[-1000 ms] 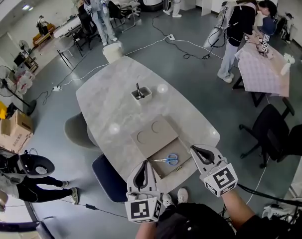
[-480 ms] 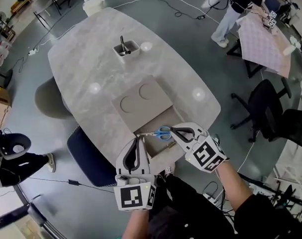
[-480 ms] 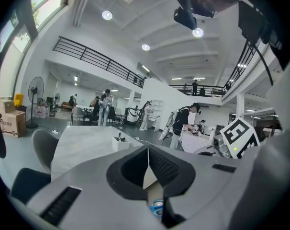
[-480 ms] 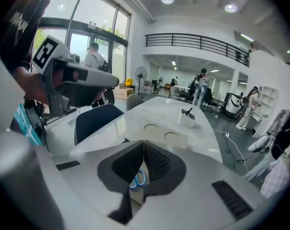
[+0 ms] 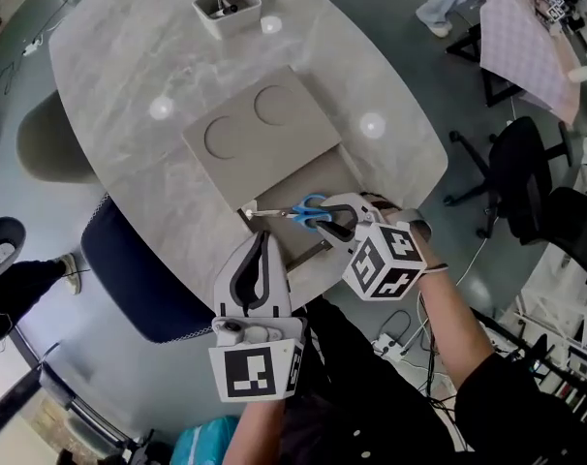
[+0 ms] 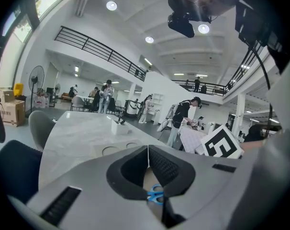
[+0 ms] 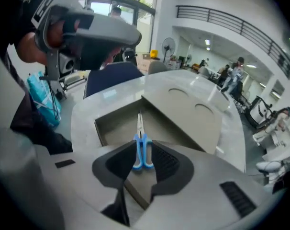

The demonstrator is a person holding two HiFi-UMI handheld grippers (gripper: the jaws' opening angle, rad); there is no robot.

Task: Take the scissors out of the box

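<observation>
Blue-handled scissors (image 5: 308, 211) lie in the open tan box (image 5: 292, 252) at the near edge of the table (image 5: 129, 56). My right gripper (image 5: 324, 219) points steeply down over the handles. In the right gripper view its jaws are opening, with the scissors (image 7: 142, 152) between them, blades pointing away; the pads do not press on them. My left gripper (image 5: 262, 240) hovers at the box's near left side, shut and empty. In the left gripper view its jaws (image 6: 148, 153) meet in a line, and the scissors (image 6: 156, 194) show just below.
The box's lid (image 5: 260, 134), with two round recesses, lies pushed back on the table. A white holder (image 5: 226, 8) with a pen stands far off. A blue chair (image 5: 139, 269) is at the near left and black office chairs (image 5: 526, 177) at the right.
Both grippers came down toward the box. The right gripper tipped downward over the scissors and its jaws parted. The table now fills more of the head view.
</observation>
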